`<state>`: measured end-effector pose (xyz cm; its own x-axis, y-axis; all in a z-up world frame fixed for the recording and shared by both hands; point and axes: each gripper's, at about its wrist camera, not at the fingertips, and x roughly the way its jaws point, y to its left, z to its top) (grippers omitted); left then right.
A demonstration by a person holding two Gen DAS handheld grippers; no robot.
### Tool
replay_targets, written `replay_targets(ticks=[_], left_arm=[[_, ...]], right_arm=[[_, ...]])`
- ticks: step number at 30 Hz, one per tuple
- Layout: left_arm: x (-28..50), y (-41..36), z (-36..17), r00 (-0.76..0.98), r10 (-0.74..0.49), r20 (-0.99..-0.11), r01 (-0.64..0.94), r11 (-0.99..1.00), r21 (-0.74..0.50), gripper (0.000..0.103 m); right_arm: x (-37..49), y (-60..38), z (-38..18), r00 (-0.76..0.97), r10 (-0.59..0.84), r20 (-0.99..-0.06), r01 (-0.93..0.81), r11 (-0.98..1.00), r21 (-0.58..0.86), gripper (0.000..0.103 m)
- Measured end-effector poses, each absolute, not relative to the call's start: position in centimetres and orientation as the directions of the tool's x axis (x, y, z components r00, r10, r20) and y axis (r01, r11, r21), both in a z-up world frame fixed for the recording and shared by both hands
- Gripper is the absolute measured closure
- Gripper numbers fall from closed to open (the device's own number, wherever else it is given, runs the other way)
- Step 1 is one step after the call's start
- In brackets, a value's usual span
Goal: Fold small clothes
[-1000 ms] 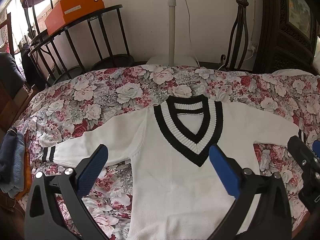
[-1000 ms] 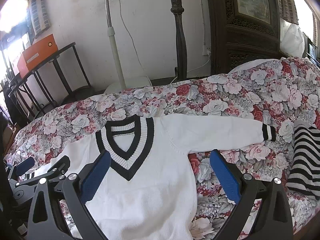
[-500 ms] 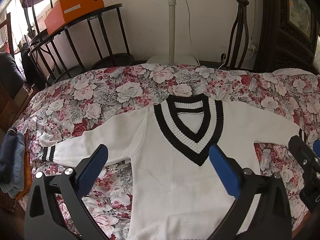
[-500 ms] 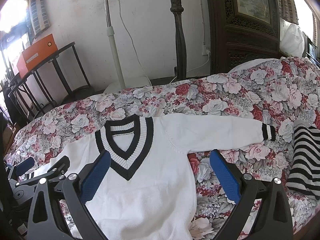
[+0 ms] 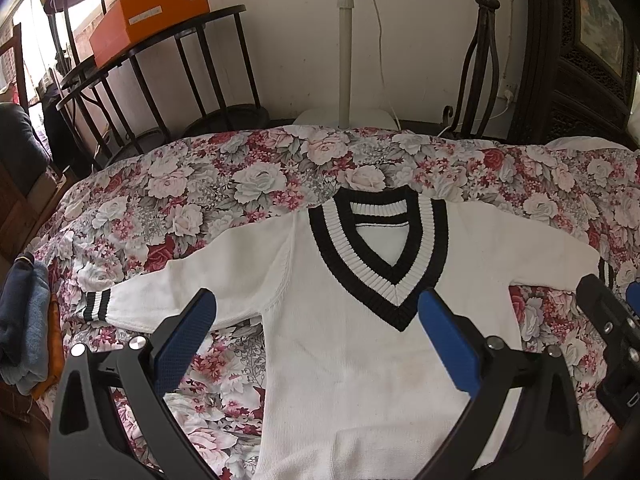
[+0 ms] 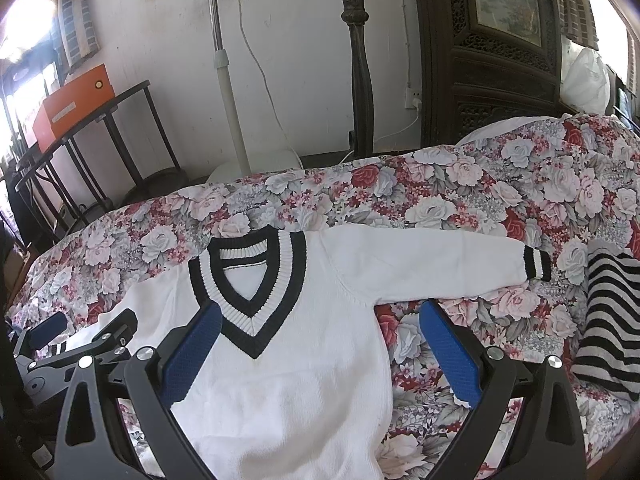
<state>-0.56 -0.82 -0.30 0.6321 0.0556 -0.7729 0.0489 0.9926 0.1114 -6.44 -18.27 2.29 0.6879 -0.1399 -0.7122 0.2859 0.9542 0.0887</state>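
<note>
White sweater [image 5: 360, 360] spread flat, unfolded.

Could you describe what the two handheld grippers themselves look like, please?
Both look the same. The left gripper and right gripper each have a black plastic frame with triangular cut-outs, silver screw heads and two long fingers faced with textured blue pads. No cables or markings show.

- A bed [image 5: 248, 184] in a rose-print cover is carrying everything.
- A white sweater [image 5: 352, 380] is lying spread flat, sleeves out.
- A striped garment [image 6: 612, 312] is sitting near the sweater's right cuff.
- Blue folded clothes [image 5: 22, 312] are resting at the left edge.
</note>
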Motion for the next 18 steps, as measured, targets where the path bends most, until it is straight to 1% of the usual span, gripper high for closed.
replay_targets(ticks=[3,6,10,12,13,16,18], left_arm=[[-0.4,-0.4,-1.2,0.621,0.067,-0.781,0.04,0.992,0.118,0.005],[0.8,0.2,-3.4,0.565,0.093,-0.82,0.024,0.991,0.129,0.005],[2.4,0.7,-6.1,0.469,0.1,-0.878,0.008,0.993,0.117,0.005],[2.7,0.2,-7.0,0.427,0.09,-0.9,0.016,0.994,0.107,0.005],[2.5,-0.2,-7.6,0.403,0.077,-0.912,0.031,0.995,0.097,0.005],[1.0,-2.7,-9.1,0.335,0.024,-0.942,0.119,0.991,0.068,0.005],[-0.7,-4.8,-10.1,0.304,-0.006,-0.953,0.189,0.981,0.054,0.005]], right_arm=[[-6.4,-18.4,2.1,0.69,-0.121,-0.714,0.274,0.956,0.102,0.003],[-6.4,-19.9,1.1,0.69,-0.062,-0.721,0.263,0.95,0.169,0.003],[-6.0,-23.6,-1.5,0.658,0.089,-0.747,0.266,0.901,0.342,0.004],[-7.0,-26.2,-2.4,0.653,0.124,-0.747,0.314,0.854,0.415,0.004],[-7.8,-27.2,-2.5,0.664,0.131,-0.736,0.338,0.826,0.452,0.004],[-11.2,-31.1,-1.9,0.737,0.135,-0.662,0.382,0.725,0.573,0.003],[-12.8,-32.7,-1.7,0.767,0.113,-0.632,0.398,0.688,0.606,0.003]])
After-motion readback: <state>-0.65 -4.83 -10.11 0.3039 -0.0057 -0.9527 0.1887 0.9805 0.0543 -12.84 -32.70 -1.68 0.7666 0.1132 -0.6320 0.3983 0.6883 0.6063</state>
